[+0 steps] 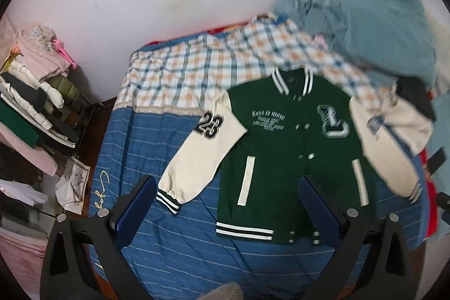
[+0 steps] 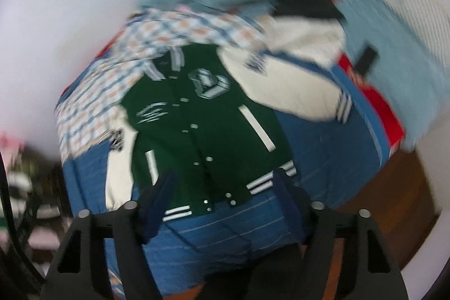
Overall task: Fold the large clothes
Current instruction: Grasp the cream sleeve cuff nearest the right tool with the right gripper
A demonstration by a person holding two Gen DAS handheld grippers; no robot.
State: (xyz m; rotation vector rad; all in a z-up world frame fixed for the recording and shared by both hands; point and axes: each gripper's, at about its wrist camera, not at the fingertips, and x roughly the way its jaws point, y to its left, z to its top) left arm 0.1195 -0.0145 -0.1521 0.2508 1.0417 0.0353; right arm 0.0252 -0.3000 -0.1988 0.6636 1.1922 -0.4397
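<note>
A green varsity jacket [image 1: 292,142] with cream sleeves lies flat, front up, on a blue striped bed [image 1: 180,249]. Its left sleeve [image 1: 205,156] bears a "23" patch and its right sleeve [image 1: 393,139] spreads outward. My left gripper [image 1: 227,187] is open and empty above the jacket's lower half, apart from it. In the blurred right wrist view the same jacket [image 2: 197,131] lies ahead. My right gripper [image 2: 222,182] is open and empty, above its striped hem [image 2: 261,182].
A plaid sheet [image 1: 197,69] and a pile of light blue cloth [image 1: 365,24] lie at the bed's head against a white wall. A rack of stacked clothes [image 1: 33,92] stands left of the bed. Wooden floor [image 2: 399,210] shows to the right.
</note>
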